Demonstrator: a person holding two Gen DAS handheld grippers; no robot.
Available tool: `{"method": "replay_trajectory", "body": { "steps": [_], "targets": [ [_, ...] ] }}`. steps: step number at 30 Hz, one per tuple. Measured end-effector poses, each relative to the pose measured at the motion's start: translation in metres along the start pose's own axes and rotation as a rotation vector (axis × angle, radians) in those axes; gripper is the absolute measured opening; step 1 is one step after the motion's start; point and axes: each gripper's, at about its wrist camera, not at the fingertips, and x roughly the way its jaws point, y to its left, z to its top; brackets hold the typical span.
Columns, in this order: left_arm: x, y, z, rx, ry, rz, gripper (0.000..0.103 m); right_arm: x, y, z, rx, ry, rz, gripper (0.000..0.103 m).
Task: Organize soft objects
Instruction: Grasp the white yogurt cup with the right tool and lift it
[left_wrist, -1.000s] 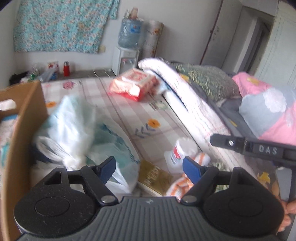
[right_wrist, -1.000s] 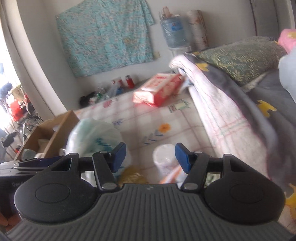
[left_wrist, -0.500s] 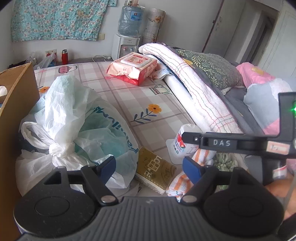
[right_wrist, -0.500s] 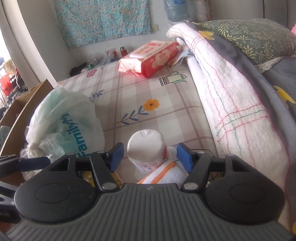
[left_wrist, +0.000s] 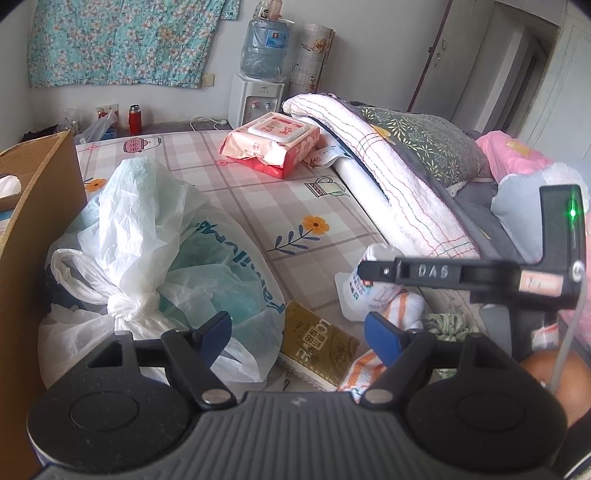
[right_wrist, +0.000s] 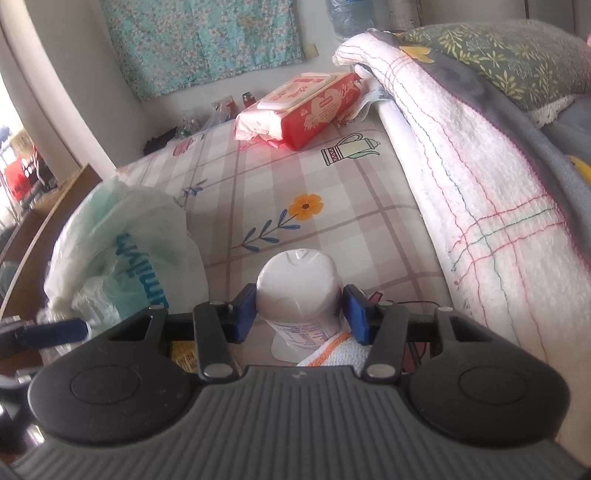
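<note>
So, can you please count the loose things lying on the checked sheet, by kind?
Plastic bags: 1
Wipes packs: 1
White bottles: 1, between the closing pads of the right hand-held gripper
Gold packets: 1
Orange-striped towels: 1
Green-patterned cloths: 1
Total: 6

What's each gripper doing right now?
Left gripper: open, empty.
Right gripper: closing around the white bottle, pads at its sides.

"das" on the right gripper (left_wrist: 432, 272)
</note>
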Motion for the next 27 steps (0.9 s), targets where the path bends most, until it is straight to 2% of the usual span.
{"method": "replay_trajectory", "body": {
  "steps": [3, 10, 14, 21, 27],
  "targets": [
    [-0.002, 0.000, 0.000, 0.002, -0.005, -0.004, 0.080, -0.001, -0.009, 0.009, 0.077, -0.013, 0.064, 0.048],
    [-0.019, 0.003, -0.002, 0.017, -0.033, -0.012, 0.080, -0.020, -0.010, 0.025, 0.150, -0.055, 0.190, 0.048],
    [-0.032, 0.006, -0.007, 0.033, -0.030, -0.023, 0.077, -0.034, -0.009, 0.025, 0.207, -0.044, 0.272, 0.048],
    [-0.060, 0.013, -0.023, 0.067, -0.001, -0.050, 0.076, -0.061, 0.002, -0.007, 0.235, 0.063, 0.369, 0.048],
    [-0.072, 0.013, -0.048, 0.110, 0.064, -0.069, 0.076, -0.060, 0.010, -0.050, 0.292, 0.179, 0.446, 0.048]
  ]
}}
